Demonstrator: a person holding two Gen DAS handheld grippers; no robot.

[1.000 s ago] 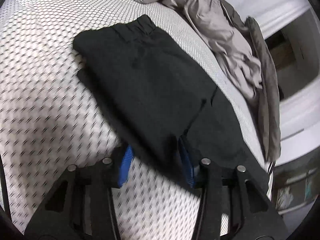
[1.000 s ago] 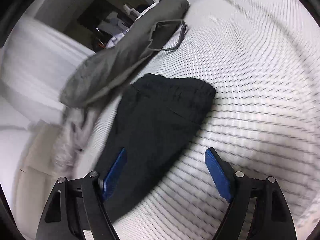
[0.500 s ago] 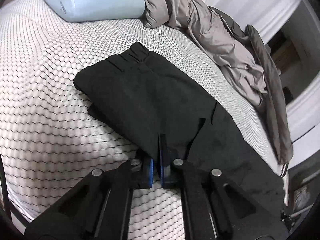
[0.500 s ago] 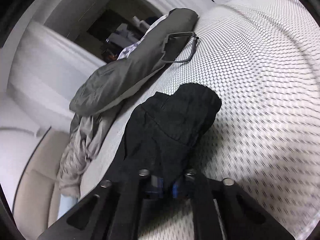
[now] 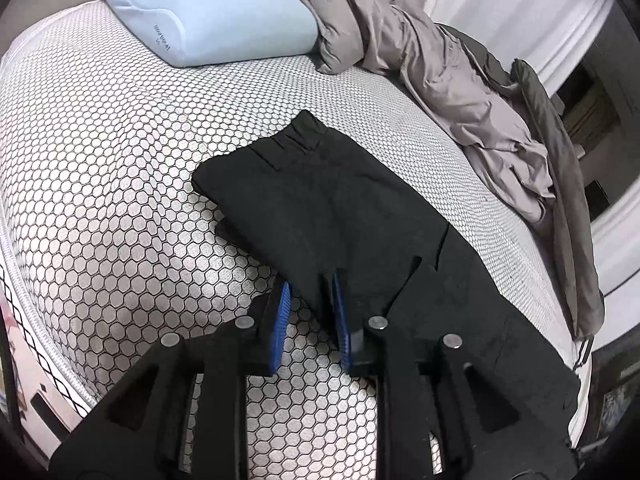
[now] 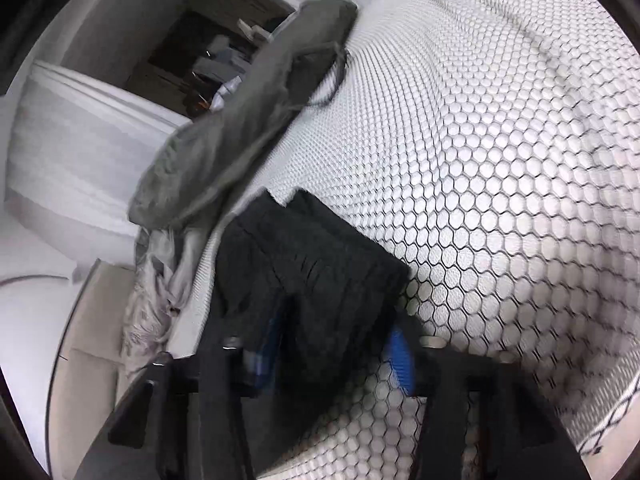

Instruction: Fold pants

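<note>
Black pants [image 5: 340, 208] lie folded lengthwise on the honeycomb-patterned mattress [image 5: 100, 168], waistband toward the pillow. My left gripper [image 5: 310, 308] is open a little, its blue pads either side of the pants' near edge, which hangs slack between them. In the right wrist view the pants' leg end [image 6: 320, 272] lies bunched on the mattress [image 6: 500, 160]. My right gripper [image 6: 332, 348] is open, its blue pads either side of the cloth.
A light blue pillow [image 5: 208, 12] lies at the head of the bed. A crumpled grey-beige blanket [image 5: 440, 72] and a dark grey cover [image 5: 560, 184] run along the far side; the cover also shows in the right wrist view [image 6: 248, 120].
Both grippers closed on the pants' edge half a second ago and have now opened again. The pants have shifted slightly and the leg end is more bunched.
</note>
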